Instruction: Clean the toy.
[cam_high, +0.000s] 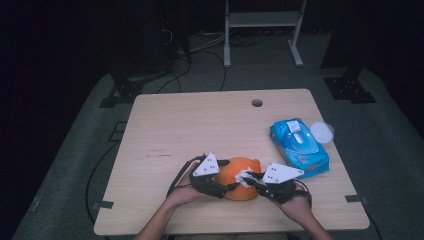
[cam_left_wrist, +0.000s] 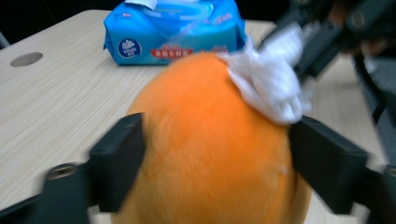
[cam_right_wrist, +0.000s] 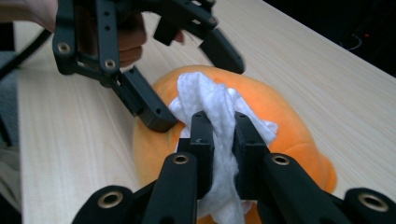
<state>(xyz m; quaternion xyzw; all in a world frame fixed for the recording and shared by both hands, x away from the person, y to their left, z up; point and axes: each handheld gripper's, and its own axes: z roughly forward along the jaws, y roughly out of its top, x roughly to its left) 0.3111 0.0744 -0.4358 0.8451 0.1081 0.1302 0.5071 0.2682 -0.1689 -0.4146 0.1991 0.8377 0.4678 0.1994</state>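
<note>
At the near edge of the wooden table (cam_high: 190, 120) the person's two forearms come in, each hand holding a black gripper. Between them sits an orange plush toy (cam_high: 239, 179), soft and rounded, resting on the tabletop just right of the table's middle. The left gripper (cam_high: 223, 176) has its jaws spread wide and pressed to either side of the toy, clasping it (in the left gripper view the plush bulges up between the two jaws). The right gripper (cam_high: 251, 179) is clenched on a crumpled white wipe (cam_right_wrist: 219, 109), and the wad lies against the top of the toy. Farther off and to the right lies a blue pack of wet wipes (cam_high: 299, 147), flat on the table. Just beyond its far right corner sits a small round white lid (cam_high: 321, 132). Near the far edge is a round cable hole (cam_high: 257, 103).
</note>
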